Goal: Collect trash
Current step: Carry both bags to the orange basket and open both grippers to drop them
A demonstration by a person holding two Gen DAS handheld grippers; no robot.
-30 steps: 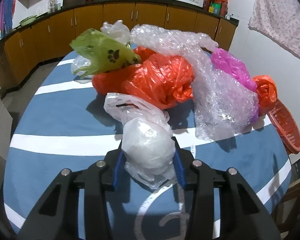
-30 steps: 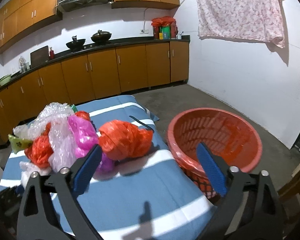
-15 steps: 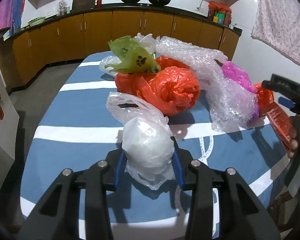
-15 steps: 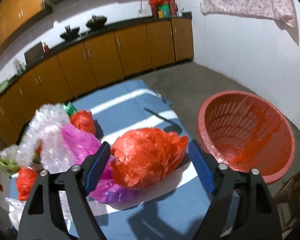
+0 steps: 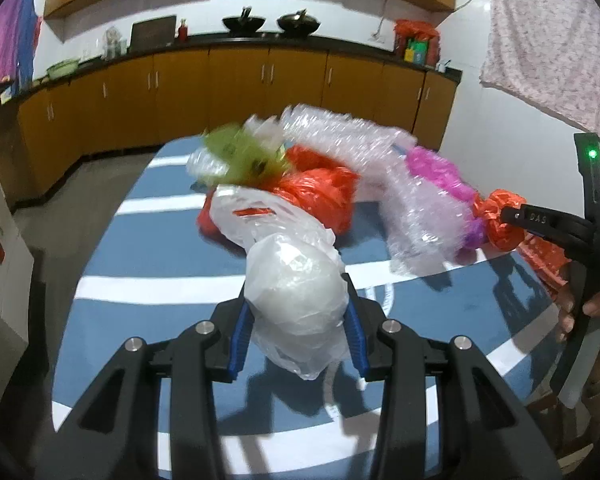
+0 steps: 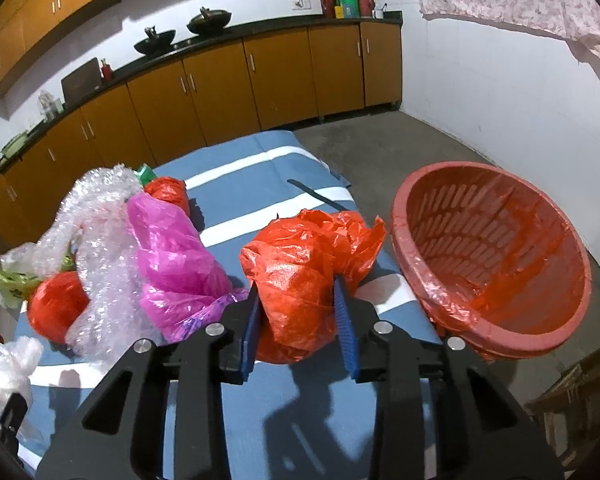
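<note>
Crowding the striped table (image 6: 236, 152), bubble wrap (image 6: 100, 216) touches pink bag (image 6: 172, 264).

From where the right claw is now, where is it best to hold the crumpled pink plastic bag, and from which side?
Probably the crumpled pink plastic bag is best gripped at its raised upper fold, approached from above on its open basket-facing side. There the plastic bunches thick and stands clear, while the clear bubble wrap lies against its other side.

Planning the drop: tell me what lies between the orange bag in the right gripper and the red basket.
Nothing; right wrist view shows only bare striped cloth between the orange bag and red basket.
</note>
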